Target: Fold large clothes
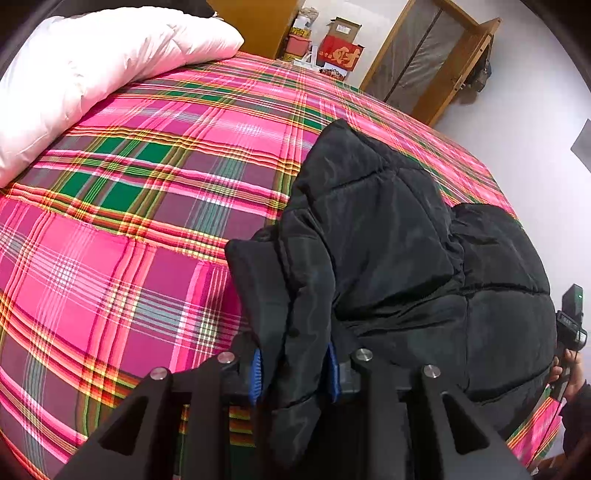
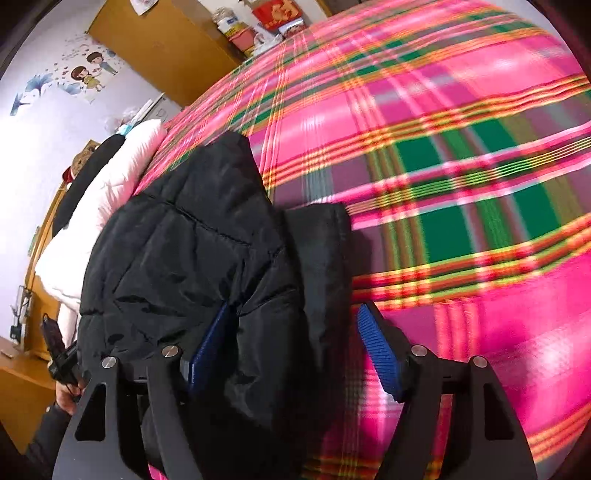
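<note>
A black puffer jacket [image 1: 388, 240] lies bunched on a pink plaid bedspread [image 1: 129, 229]. My left gripper [image 1: 295, 373] is shut on a thick fold of the jacket's edge, held between its blue pads [image 1: 255, 376]. In the right wrist view the jacket [image 2: 192, 251] fills the left and centre. My right gripper [image 2: 295, 350] stands open around a fold of the jacket, with its blue pads [image 2: 380, 354] wide apart; the right pad is clear of the cloth. The other gripper shows at the right edge of the left wrist view [image 1: 570, 321].
A white padded quilt [image 1: 92, 70] lies at the far left of the bed. Beyond the bed stand a wooden cabinet [image 1: 258, 22], a red box [image 1: 340, 55] and a wooden frame [image 1: 432, 59]. The bedspread [image 2: 461, 184] spreads to the right of the jacket.
</note>
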